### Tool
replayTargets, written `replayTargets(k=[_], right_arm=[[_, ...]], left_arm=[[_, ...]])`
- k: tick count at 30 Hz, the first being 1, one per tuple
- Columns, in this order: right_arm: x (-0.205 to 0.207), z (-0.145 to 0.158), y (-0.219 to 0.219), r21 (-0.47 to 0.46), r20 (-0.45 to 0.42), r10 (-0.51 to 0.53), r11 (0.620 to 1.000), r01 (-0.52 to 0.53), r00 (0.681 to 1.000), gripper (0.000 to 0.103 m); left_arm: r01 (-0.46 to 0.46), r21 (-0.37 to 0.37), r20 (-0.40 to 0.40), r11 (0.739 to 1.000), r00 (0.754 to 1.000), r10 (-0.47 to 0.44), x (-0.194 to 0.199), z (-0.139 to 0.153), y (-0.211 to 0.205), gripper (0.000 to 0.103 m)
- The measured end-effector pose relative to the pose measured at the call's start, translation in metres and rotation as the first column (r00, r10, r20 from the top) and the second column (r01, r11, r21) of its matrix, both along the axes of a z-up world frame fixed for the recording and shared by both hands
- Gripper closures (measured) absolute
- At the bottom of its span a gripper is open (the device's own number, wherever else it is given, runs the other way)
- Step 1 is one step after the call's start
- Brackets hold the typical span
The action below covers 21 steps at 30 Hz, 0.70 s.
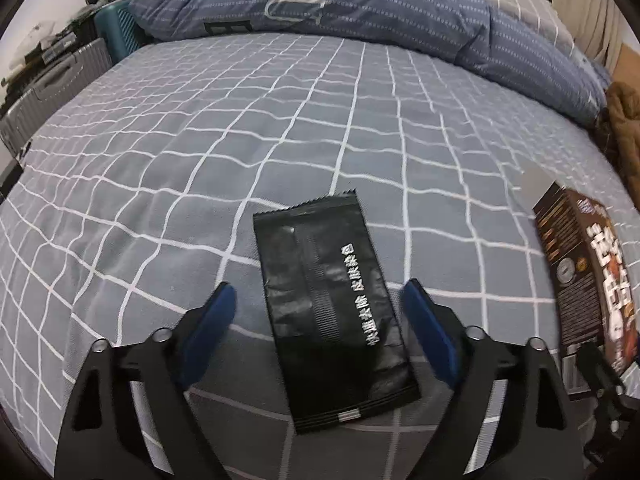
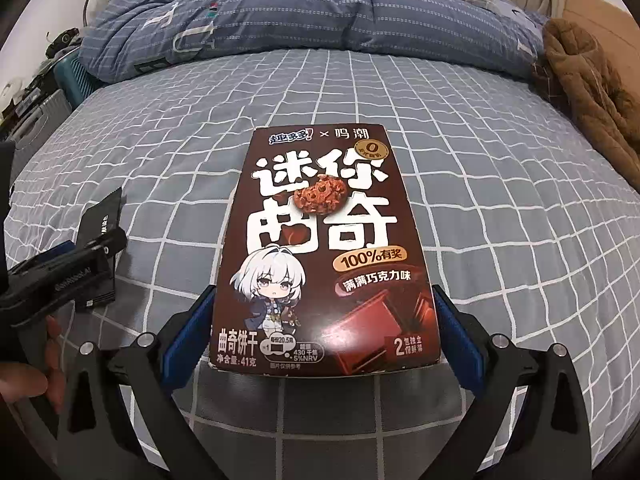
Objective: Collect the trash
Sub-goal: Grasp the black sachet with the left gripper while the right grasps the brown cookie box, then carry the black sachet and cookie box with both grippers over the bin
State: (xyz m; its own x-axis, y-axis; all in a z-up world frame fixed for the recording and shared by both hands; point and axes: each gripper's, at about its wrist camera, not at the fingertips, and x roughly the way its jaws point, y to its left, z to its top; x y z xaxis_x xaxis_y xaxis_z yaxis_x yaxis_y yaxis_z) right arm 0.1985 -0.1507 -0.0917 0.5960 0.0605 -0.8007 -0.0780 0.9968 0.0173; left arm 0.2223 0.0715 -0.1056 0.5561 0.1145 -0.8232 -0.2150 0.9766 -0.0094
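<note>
Two trash items on the grey white-grid bedsheet, one per gripper. The left gripper is wide apart, straddling the flat black foil sachet with white print; there is clear sheet between each blue pad and the sachet's long edges, so no grip yet. The sachet lies flat, serrated end at 12 o'clock, and runs slightly toward 5 o'clock, so it sits a bit off the jaw centreline (probably worth squaring up before closing). The right gripper brackets the brown cardboard cookie box with cartoon character art. Its blue pads sit right at the box's lower side edges at 9 and 3 o'clock, but I cannot tell whether they are touching or just beside. The box lies face up and lengthwise along the fingers, so its narrow width is what the jaws span, which I'd judge a sensible approach. In the right view the sachet and left gripper sit at 9 o'clock with part of a hand on the handle. Count: one sachet, one box, two grippers. At 12 o'clock there's a rumpled blue-grey striped duvet; at 2 o'clock a brown fleece garment. Neither looks like trash.
</note>
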Motion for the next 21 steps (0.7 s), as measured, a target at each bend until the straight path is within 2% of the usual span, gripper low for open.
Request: replayTargets(k=[1, 5, 6, 7, 14, 21], right_arm=[[0.000, -0.001, 0.000, -0.001, 0.000, -0.001, 1.000, 0.001, 1.000, 0.008], [-0.001, -0.002, 0.000, -0.003, -0.002, -0.009, 1.000, 0.009, 1.000, 0.008], [-0.001, -0.004, 0.000, -0.001, -0.010, -0.012, 1.000, 0.012, 1.000, 0.011], [-0.001, -0.005, 0.000, 0.001, -0.020, -0.013, 1.000, 0.013, 1.000, 0.014], [-0.003, -0.004, -0.007, 0.027, -0.009, -0.015, 1.000, 0.016, 1.000, 0.016], [-0.013, 0.015, -0.013, 0.052, 0.055, -0.032, 0.998, 0.029, 0.998, 0.016]], left_arm=[[-0.002, 0.003, 0.000, 1.000, 1.000, 0.002, 0.000, 0.000, 0.000, 0.026], [-0.007, 0.002, 0.003, 1.000, 1.000, 0.007, -0.001, 0.001, 0.004, 0.047], [-0.007, 0.000, 0.003, 1.000, 1.000, 0.007, -0.001, 0.001, 0.005, 0.049], [-0.006, -0.003, 0.004, 1.000, 1.000, 0.006, -0.001, 0.001, 0.006, 0.050], [-0.002, -0.013, 0.010, 1.000, 1.000, 0.002, -0.004, 0.004, 0.009, 0.055], [0.008, -0.045, 0.044, 0.999, 0.999, -0.006, -0.014, 0.020, 0.007, 0.055]])
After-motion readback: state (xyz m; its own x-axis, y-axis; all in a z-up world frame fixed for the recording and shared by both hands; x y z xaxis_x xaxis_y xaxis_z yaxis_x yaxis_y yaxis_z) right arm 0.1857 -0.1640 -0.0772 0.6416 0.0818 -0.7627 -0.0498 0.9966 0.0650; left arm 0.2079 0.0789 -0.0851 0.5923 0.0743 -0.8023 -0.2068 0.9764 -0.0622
